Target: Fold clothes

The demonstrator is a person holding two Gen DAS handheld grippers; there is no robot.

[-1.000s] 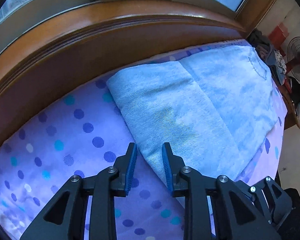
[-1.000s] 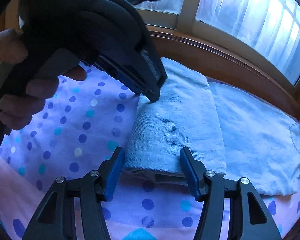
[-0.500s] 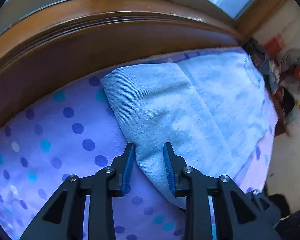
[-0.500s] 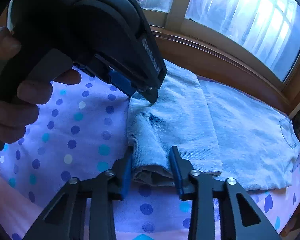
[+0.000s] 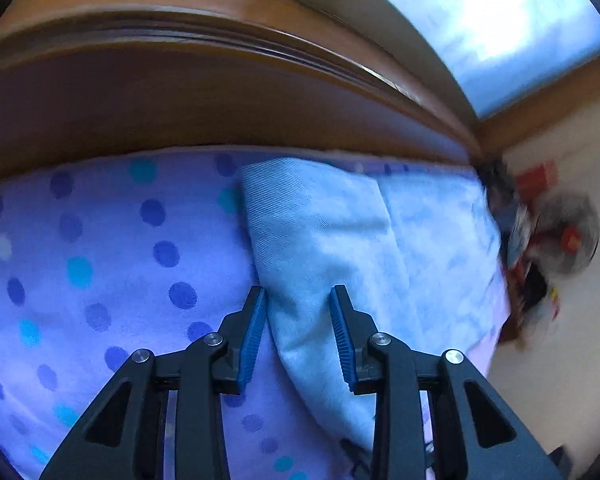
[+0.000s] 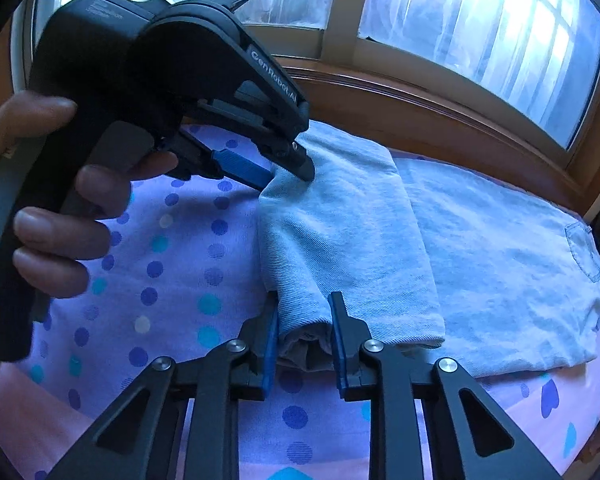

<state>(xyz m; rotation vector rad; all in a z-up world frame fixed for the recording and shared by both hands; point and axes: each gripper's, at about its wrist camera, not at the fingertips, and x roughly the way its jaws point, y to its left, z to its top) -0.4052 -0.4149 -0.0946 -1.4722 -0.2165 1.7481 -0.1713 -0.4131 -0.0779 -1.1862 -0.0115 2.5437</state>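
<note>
Where the jeans [image 6: 380,248] lay on the bed, along its window side, their left end was folded back over the rest into a thick layer, and the pocket end reached toward the bed's right edge. The right gripper [image 6: 303,334] sat at the near corner of that folded layer; its jaws were closing, with the bunched hem between the blue pads and both pads already against the cloth. The left gripper [image 6: 288,168] came in from the upper left at the far corner of the fold; in the right wrist view one blue pad lay at the fold's edge and the black finger tip rested on top of the denim. In the left wrist view its jaws [image 5: 298,320] were opening, the fold's edge between them, the left pad touching the cloth and the right pad seemingly just clear of it. A hand [image 6: 60,208] gripped the left gripper's handle, fingers curled round the trigger. Under the jeans spread a purple sheet [image 6: 172,264] with blue and teal dots. A brown wooden frame [image 6: 440,120] ran along the bed's far edge, and above it stood a bright window [image 6: 480,32]. Beyond the bed's right end, blurred in the left wrist view, was a fan [image 5: 572,236].
</note>
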